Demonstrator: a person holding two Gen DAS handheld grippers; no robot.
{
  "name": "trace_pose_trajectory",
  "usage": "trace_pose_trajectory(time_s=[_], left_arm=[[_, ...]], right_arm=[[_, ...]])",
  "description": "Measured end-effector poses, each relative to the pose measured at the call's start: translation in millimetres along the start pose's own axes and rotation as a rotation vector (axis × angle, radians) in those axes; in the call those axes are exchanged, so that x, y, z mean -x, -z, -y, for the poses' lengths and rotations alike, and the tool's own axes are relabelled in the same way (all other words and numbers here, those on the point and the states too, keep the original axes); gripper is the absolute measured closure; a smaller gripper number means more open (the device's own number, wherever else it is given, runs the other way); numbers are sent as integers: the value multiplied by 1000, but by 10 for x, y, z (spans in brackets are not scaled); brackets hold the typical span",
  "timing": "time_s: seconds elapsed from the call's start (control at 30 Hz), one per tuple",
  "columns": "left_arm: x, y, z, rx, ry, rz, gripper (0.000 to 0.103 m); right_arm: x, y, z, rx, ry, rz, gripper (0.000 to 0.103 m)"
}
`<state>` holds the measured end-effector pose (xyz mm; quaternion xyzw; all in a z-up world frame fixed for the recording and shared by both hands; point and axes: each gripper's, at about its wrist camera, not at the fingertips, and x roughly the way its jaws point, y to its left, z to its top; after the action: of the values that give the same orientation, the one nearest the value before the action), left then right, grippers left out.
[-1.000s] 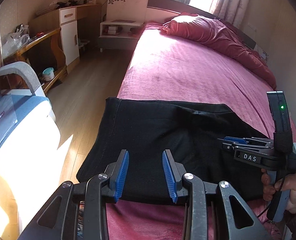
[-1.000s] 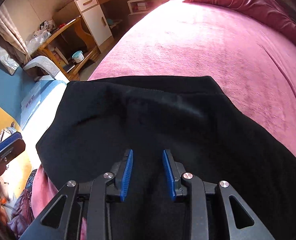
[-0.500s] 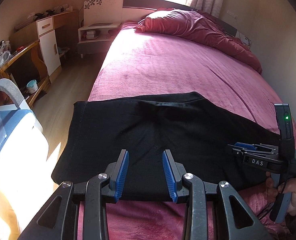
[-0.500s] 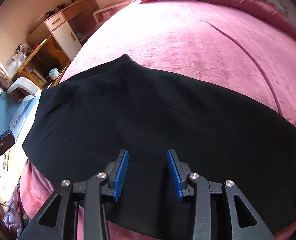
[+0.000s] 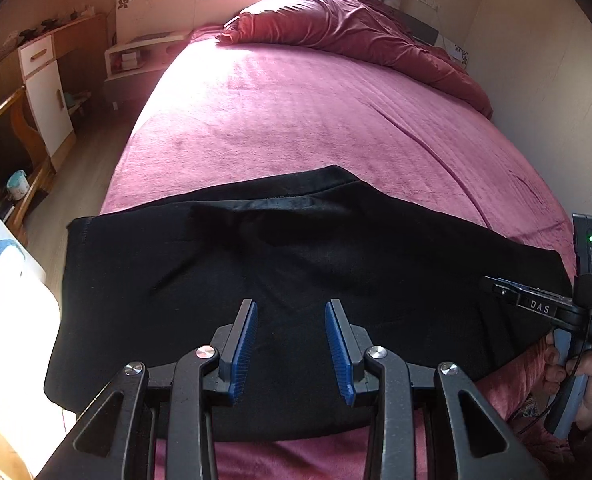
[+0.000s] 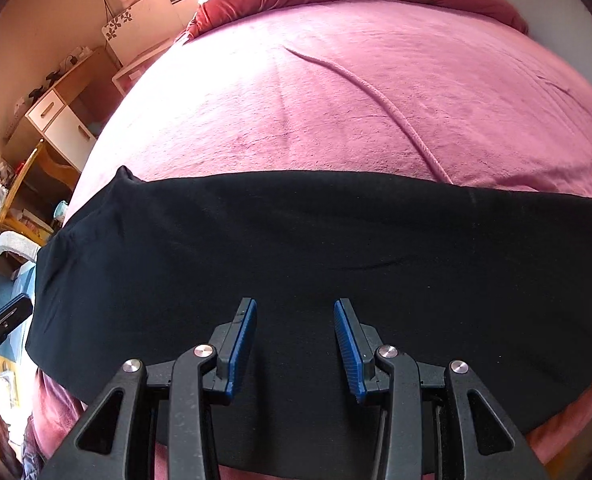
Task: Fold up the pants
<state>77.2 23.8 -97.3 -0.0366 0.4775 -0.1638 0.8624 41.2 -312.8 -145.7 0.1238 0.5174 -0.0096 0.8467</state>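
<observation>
Black pants (image 5: 296, 264) lie flat across the near end of a bed with a pink cover (image 5: 296, 120); their hemmed edge is at the left, near the bed's side. My left gripper (image 5: 291, 308) hovers over the near part of the pants, open, with nothing between its blue pads. Further right a hand holds my right gripper (image 5: 496, 284) over the pants' right part. Its own view shows the right gripper (image 6: 295, 304) open above the dark cloth (image 6: 336, 248), gripping nothing. The left gripper's tip (image 6: 4, 316) shows at that view's left edge.
A crumpled red duvet (image 5: 356, 32) is heaped at the head of the bed. A white bedside stand (image 5: 144, 52), a wooden desk with a white cabinet (image 5: 44, 80) and a wooden floor strip (image 5: 84, 172) lie left of the bed. A wall runs along the right.
Both grippers have moved sideways to the right along the pants, and the wrists have rolled. The right gripper's jaws stand a little wider than a second ago. The pants lie unmoved.
</observation>
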Motion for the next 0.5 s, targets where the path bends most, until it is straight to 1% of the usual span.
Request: trace_pose_trajectory(time_s=[0.03, 0.17, 0.3, 0.4, 0.5], left_arm=[[-80, -43, 10, 4, 21, -11, 67], [-385, -221, 113, 5, 60, -52, 67], [-632, -408, 326, -31, 79, -68, 67], [-845, -512, 491, -78, 43, -75, 67], [-1115, -586, 543, -81, -15, -112, 67]], right_arm=[[14, 1, 39, -3, 3, 2, 62], [52, -6, 159, -32, 30, 20, 62], [58, -35, 309, -65, 48, 22, 62], [59, -30, 440, -98, 59, 20, 62], [19, -16, 543, -120, 68, 9, 62]])
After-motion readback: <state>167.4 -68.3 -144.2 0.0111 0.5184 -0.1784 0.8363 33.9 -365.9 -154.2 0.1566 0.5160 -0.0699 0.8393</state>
